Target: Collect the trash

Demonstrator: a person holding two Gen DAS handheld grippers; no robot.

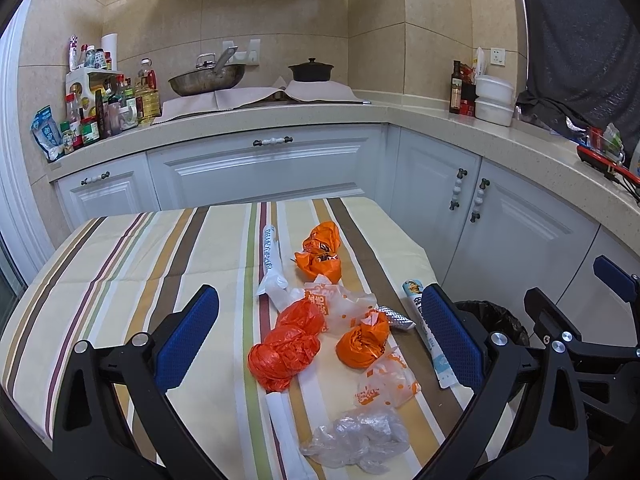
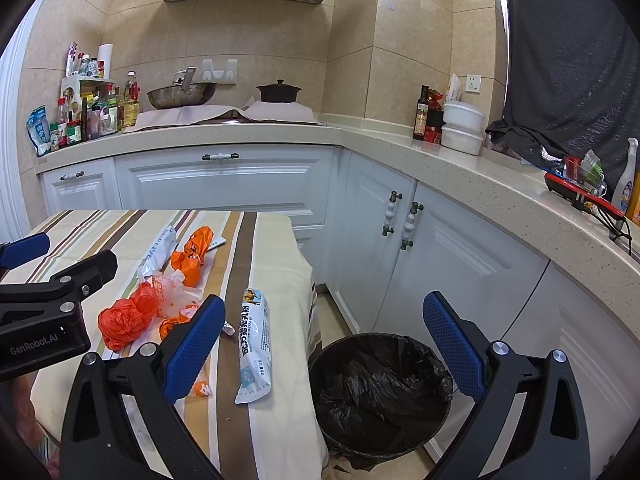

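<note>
I have the small table under its striped cream, brown and green cloth (image 1: 132, 264) filling the near left of my view, and the round black bin lined with a black plastic bag (image 2: 380, 388) standing on the floor just beside the table's right edge. The bin looks empty, so I judge nothing is collected yet. My left gripper (image 1: 320, 340) hangs over the litter with its jaws wide apart and nothing between them; my right gripper (image 2: 324, 354) is likewise spread and empty, straddling the table edge and the bin. The long white and blue printed wrapper (image 2: 254, 344) lies near that right edge, its long axis running near to far, closest to my right hand. The crumpled orange plastic bag (image 1: 286, 348) sits directly ahead of the left jaws, with a smaller orange wad (image 1: 362, 340) just right of it and a clear crinkled film (image 1: 358, 440) nearest me
</note>
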